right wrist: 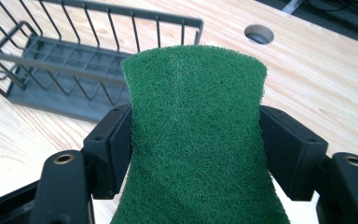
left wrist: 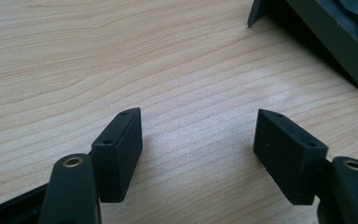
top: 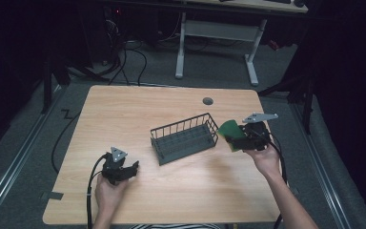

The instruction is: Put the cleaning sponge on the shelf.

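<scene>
A green scouring pad [right wrist: 193,135] sits pinched between the jaws of my right gripper [right wrist: 196,144], its sides bowed inward by the squeeze. In the high view that right gripper [top: 240,137] is lifted off the table, just right of a dark wire basket [top: 185,137], with the green pad [top: 229,132] sticking out toward the basket's right end. The wire basket [right wrist: 51,70] lies ahead and to the left in the right gripper view. My left gripper [top: 132,171] rests low at the table's front left, open, with bare wood between its pads [left wrist: 119,151].
The wooden table [top: 124,109] has a round cable hole [top: 208,101] near its far edge. A corner of the basket's base [left wrist: 335,42] shows at the upper right of the left gripper view. Beyond the table stand a white desk frame [top: 217,43] and cables on the floor.
</scene>
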A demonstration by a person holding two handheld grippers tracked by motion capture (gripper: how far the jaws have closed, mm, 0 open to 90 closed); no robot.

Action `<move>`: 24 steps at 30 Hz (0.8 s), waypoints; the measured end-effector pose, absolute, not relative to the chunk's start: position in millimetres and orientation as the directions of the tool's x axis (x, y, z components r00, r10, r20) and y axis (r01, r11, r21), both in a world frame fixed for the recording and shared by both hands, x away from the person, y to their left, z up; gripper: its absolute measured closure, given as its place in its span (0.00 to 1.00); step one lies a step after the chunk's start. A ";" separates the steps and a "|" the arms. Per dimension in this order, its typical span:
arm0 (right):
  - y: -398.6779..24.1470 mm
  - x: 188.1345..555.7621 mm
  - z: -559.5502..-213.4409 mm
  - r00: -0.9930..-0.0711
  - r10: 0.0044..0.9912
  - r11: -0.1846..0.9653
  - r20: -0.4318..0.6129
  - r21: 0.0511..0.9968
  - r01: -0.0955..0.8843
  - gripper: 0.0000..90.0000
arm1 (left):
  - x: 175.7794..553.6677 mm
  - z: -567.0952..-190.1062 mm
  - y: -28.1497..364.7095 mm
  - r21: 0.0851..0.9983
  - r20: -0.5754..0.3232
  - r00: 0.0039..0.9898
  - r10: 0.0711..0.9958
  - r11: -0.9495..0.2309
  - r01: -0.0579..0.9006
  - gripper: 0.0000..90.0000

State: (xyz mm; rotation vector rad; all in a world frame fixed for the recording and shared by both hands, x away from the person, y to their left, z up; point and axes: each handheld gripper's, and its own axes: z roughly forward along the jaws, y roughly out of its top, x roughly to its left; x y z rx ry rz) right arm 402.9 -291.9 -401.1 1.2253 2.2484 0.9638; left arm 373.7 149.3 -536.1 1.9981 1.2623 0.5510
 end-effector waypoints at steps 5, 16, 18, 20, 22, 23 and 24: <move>-279.9 409.9 -393.7 -0.551 0.834 0.384 -0.019 0.738 0.555 0.34 | 373.6 -536.1 149.3 0.747 -0.013 0.436 0.900 -0.281 0.603 0.37; -252.0 428.9 -381.5 -0.576 0.817 0.398 -0.017 0.739 0.544 0.34 | 373.7 -536.1 149.3 0.747 -0.013 0.436 0.900 -0.281 0.603 0.37; -246.4 432.8 -380.9 -0.581 0.813 0.401 -0.017 0.740 0.540 0.34 | 373.7 -536.1 149.3 0.747 -0.013 0.436 0.900 -0.281 0.603 0.37; -240.4 437.0 -380.6 -0.585 0.811 0.412 -0.025 0.734 0.540 0.34 | 373.7 -536.1 149.3 0.747 -0.013 0.436 0.900 -0.281 0.602 0.37; -235.2 441.6 -380.7 -0.587 0.810 0.414 -0.024 0.732 0.541 0.34 | 373.6 -536.1 149.3 0.747 -0.013 0.436 0.900 -0.281 0.603 0.37; -232.8 444.0 -380.5 -0.588 0.808 0.418 -0.028 0.730 0.540 0.34 | 373.7 -536.1 149.3 0.747 -0.013 0.436 0.900 -0.281 0.603 0.37; -230.2 446.2 -380.5 -0.588 0.808 0.418 -0.028 0.731 0.540 0.34 | 373.7 -536.1 149.3 0.747 -0.013 0.436 0.900 -0.281 0.602 0.37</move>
